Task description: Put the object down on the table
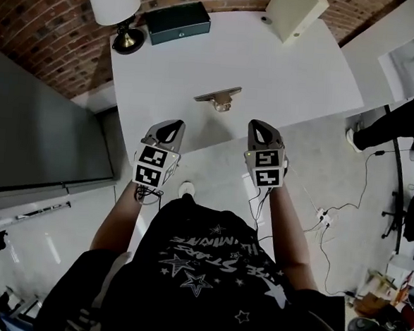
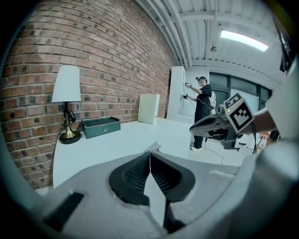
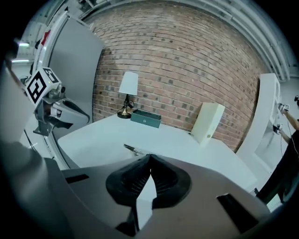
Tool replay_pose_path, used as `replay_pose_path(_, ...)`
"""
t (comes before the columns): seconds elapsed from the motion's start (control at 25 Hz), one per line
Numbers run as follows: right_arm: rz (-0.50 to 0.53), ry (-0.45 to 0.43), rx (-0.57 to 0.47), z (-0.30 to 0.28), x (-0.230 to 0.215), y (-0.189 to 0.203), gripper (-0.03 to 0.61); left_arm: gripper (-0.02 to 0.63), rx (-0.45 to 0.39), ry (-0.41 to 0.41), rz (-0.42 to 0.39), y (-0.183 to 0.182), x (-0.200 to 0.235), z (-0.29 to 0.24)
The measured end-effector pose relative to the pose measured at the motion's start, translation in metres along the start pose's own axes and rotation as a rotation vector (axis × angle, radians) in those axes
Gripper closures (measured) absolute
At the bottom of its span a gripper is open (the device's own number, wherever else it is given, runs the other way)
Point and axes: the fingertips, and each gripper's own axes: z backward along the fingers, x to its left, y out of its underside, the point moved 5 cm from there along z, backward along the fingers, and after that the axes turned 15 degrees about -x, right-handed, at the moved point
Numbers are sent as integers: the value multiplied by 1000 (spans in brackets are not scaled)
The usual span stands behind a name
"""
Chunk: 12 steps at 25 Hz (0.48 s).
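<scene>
While the object [image 1: 217, 98] lies on the table [image 1: 305, 76] just ahead of both claws in the head view, the left gripper view shows the left gripper [image 2: 150, 156] closed and empty. The right gripper view shows the right gripper [image 3: 149, 159] closed on nothing, with the object just beyond its tips.

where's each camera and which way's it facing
Head view: on the person's head, steeply down at the white table; left gripper, right gripper, forearms show.
Left gripper view: on the left gripper, across the table toward the brick wall; shut jaws show.
Right gripper view: on the right gripper, toward the same wall; shut jaws show.
Shared: both gripper views catch the lamp.
</scene>
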Motion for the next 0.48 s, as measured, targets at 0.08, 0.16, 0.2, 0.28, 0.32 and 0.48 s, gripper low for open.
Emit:
replay_pose_path(0.08,-39,12,-7,14,-4,2,575,592,6,14,-6,0,-15,0)
replay_pose_path(0.16,-73,21,-12,30,-7,4,575,592,10,23,-11,-1,-30,3)
replay_pose_path(0.2,-87,22,-13,38,-7,5,575,593,11,27,-13,-2,-39,6)
replay_pose_path(0.28,-105,18,-16,55,-6,9,577,593,16,32,-20,-1,-55,11)
replay_pose_path(0.32,-109,15,-19,64,-6,11,575,592,17,32,-24,0,-63,13)
replay_pose_path(0.48,-132,10,-35,98,-2,17,575,593,17,28,-26,2,-95,29)
